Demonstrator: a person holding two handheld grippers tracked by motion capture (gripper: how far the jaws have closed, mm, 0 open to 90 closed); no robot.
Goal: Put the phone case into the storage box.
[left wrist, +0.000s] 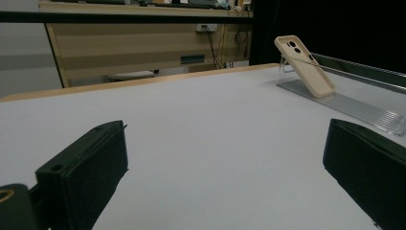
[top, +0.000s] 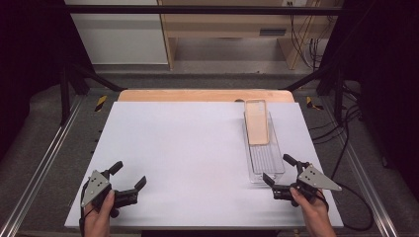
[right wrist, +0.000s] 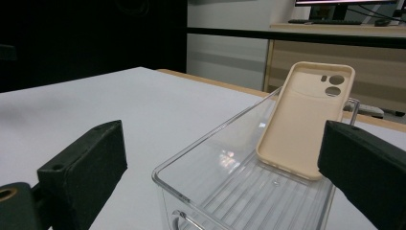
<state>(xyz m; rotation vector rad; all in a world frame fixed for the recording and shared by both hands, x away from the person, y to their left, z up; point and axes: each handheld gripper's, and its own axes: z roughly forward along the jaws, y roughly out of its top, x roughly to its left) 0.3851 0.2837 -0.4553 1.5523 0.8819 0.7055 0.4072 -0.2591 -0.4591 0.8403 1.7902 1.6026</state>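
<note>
right gripper (top: 282, 174) facing the phone case (top: 257, 122) in its clear tray (top: 267, 165)

high view — the beige case is leaning in the tray's far end, long axis running away from the person; the right gripper, jaws spread, is sitting at the tray's near end, while the left gripper (top: 129, 176), also spread, is resting well apart. left gripper view — the case (left wrist: 306, 67) is standing tilted, far off to the right. right gripper view — the matte, soft-looking case (right wrist: 306, 120) is lying straight ahead against the glossy ribbed tray (right wrist: 210, 143).
</note>
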